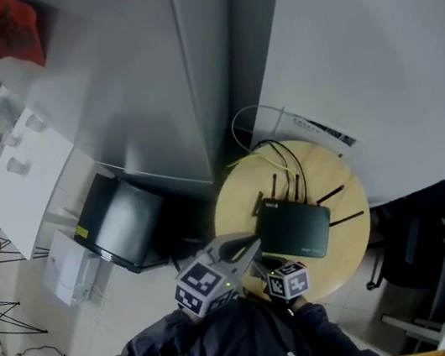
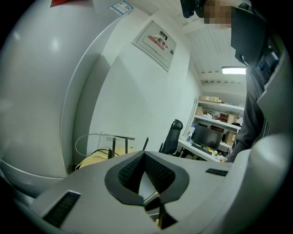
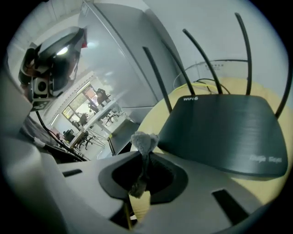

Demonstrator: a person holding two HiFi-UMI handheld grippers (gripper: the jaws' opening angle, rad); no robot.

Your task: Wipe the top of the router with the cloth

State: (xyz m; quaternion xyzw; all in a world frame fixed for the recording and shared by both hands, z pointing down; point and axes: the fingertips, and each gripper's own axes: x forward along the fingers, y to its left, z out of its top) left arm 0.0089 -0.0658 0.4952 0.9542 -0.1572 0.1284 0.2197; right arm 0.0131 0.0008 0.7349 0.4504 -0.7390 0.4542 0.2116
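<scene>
My right tool (image 3: 144,157): grips fuzzy grey cloth (image 3: 145,140).
My left tool (image 2: 143,155): closed, empty.
Router (image 3: 224,130): matte black, on round worktop (image 3: 155,115).

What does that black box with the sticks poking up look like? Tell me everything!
The router is a flat, dark, matte box that looks like plastic, with fine lines across its top and small white print at two corners. Thin black antennas stand up along its back edge. It lies flat on the round pale wooden table, with cables behind it. Nothing rests on its top.
</scene>
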